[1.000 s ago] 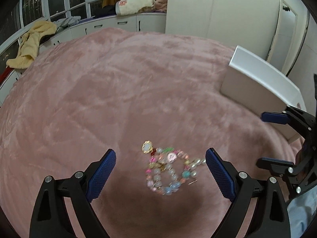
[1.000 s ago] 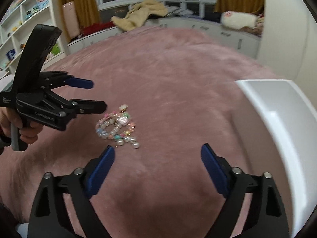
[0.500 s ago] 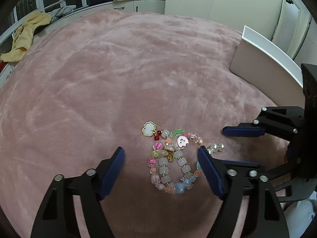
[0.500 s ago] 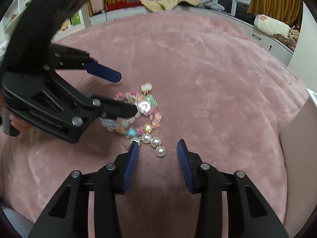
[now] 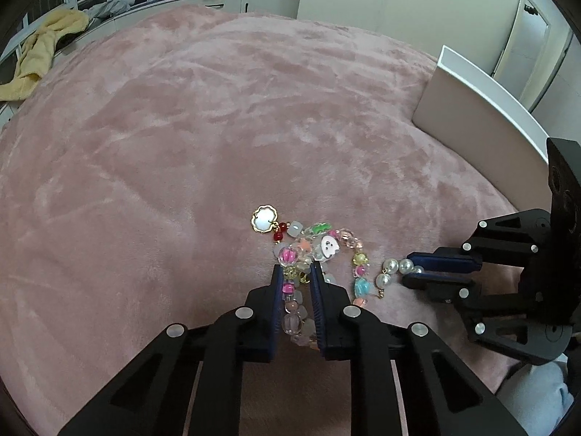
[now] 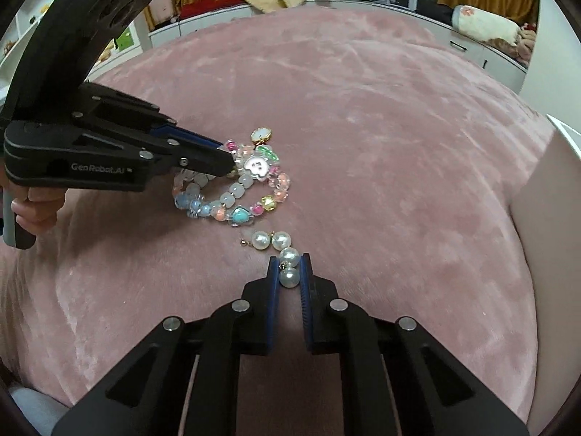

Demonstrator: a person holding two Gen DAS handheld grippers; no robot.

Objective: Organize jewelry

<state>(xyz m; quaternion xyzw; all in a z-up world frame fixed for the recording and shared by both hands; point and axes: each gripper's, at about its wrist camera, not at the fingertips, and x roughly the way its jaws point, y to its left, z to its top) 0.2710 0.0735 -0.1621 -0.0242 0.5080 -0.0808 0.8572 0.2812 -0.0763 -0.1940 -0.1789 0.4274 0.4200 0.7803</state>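
Note:
A colourful bead bracelet [image 5: 326, 250] [image 6: 239, 196] with a white ghost charm lies on the pink plush bed cover [image 5: 181, 145]. My left gripper [image 5: 295, 272] [image 6: 225, 161] is shut on one side of this bracelet. A pearl earring [image 6: 287, 250] [image 5: 390, 269] with several white pearls lies just to the bracelet's right. My right gripper [image 6: 289, 265] [image 5: 408, 270] is shut on the nearest pearl. A gold-rimmed white flower charm [image 5: 264, 219] [image 6: 260, 133] lies at the far side of the pile.
A white open box [image 5: 472, 109] [image 6: 544, 200] stands on the cover to the right. Yellow clothing [image 5: 36, 54] lies on the window ledge beyond the bed. White cabinets and a door are behind.
Both grippers came down onto the jewelry and closed: the left on the bead bracelet, the right on the pearl earring.

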